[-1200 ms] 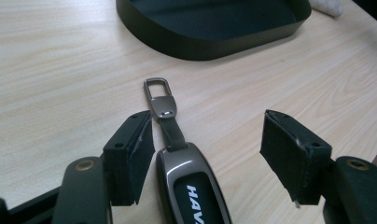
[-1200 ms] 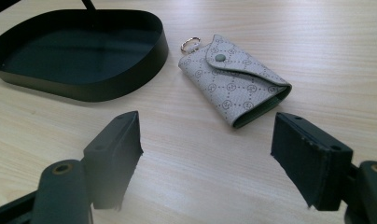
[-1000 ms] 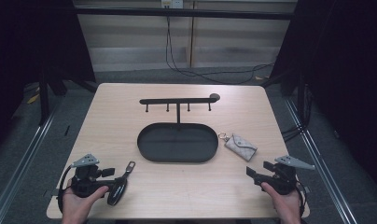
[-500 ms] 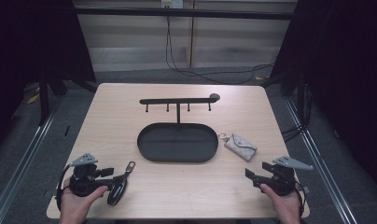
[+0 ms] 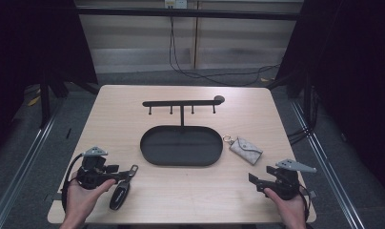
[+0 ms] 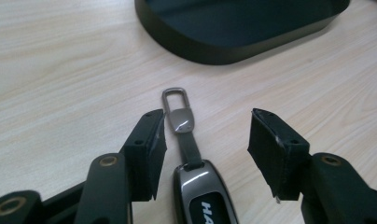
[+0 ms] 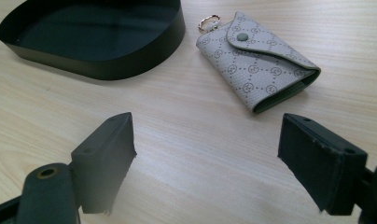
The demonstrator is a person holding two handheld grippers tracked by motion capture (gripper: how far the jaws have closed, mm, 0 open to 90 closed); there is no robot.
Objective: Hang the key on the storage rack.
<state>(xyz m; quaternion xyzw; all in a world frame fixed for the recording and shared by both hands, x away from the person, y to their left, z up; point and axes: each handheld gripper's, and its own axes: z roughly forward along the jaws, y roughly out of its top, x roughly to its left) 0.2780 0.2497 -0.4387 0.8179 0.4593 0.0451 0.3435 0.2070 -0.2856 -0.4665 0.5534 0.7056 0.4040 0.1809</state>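
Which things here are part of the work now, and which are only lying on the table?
Part of the work:
- left gripper, jaws closing around the strap, not yet pressing
- car key fob

Only lying there:
- key pouch
- black tray
- hook rack
- right gripper, open

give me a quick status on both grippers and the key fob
Left gripper closing around key fob, pads not touching yet. Right gripper open, empty, short of pouch. Nothing in the way.

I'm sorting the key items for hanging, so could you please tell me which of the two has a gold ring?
It's the grey patterned key pouch right of the black tray; its ring is gold, whereas the black car key fob carries a silver rectangular loop.
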